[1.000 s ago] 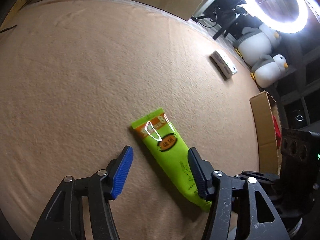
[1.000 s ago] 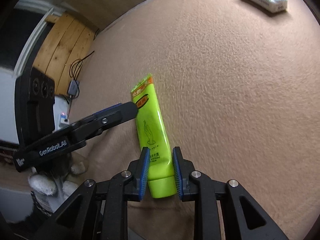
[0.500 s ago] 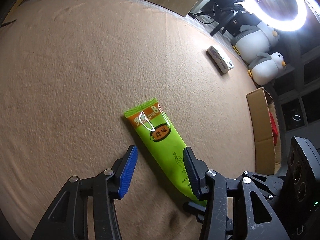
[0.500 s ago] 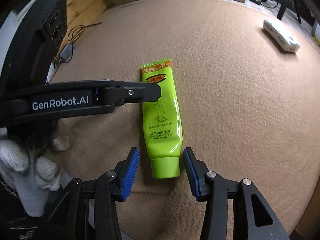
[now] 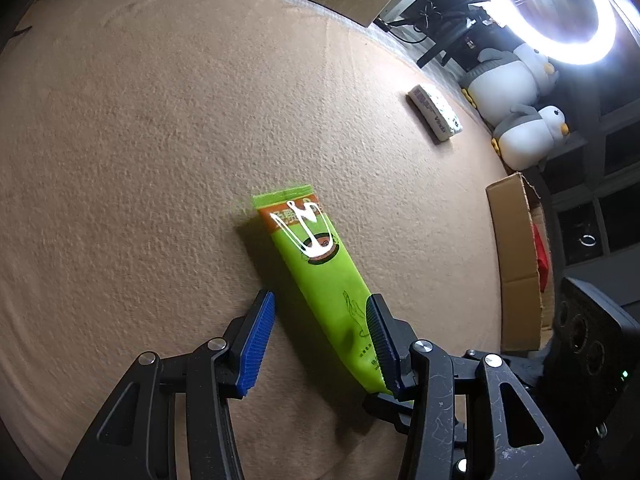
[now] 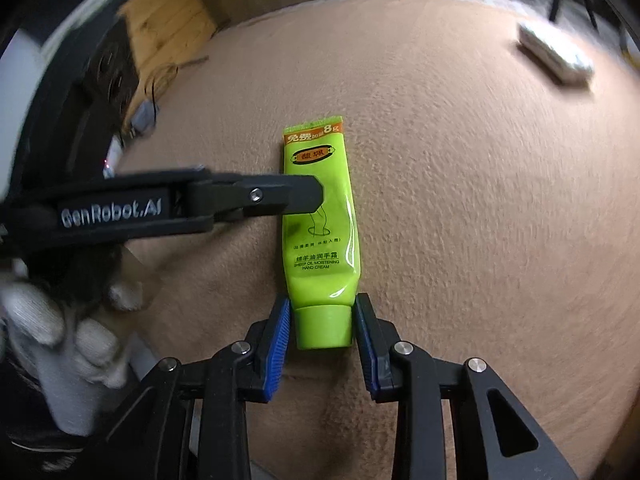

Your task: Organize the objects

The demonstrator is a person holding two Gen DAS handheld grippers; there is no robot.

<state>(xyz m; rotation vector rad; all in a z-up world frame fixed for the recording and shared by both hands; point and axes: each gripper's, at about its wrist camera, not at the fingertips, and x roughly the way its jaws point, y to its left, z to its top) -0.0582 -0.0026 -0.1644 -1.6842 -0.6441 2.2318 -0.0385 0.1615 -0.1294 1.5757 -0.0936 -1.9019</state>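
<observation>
A bright green hand cream tube (image 5: 320,276) lies flat on the tan felt table (image 5: 160,140). My left gripper (image 5: 319,302) straddles the tube's middle from the side and stands open: its left pad is clear of the tube and its right finger rests at the tube's edge. In the right wrist view that gripper's black finger (image 6: 280,196) reaches across the tube (image 6: 320,208). My right gripper (image 6: 323,304) has the green cap between its blue pads. Its jaws are closing, with a thin gap still showing on each side.
A white wrapped pack (image 5: 434,116) lies far off near the table's edge (image 6: 554,54). Beyond the edge are a cardboard box (image 5: 516,264), two plush penguins (image 5: 508,80) and a glaring ring light (image 5: 560,12). A white-gloved hand (image 6: 60,340) holds the left gripper.
The right gripper let go of the cap, opened wide, then narrowed around it again, and the tube now points straight away from it. The left jaws drew in slightly.
</observation>
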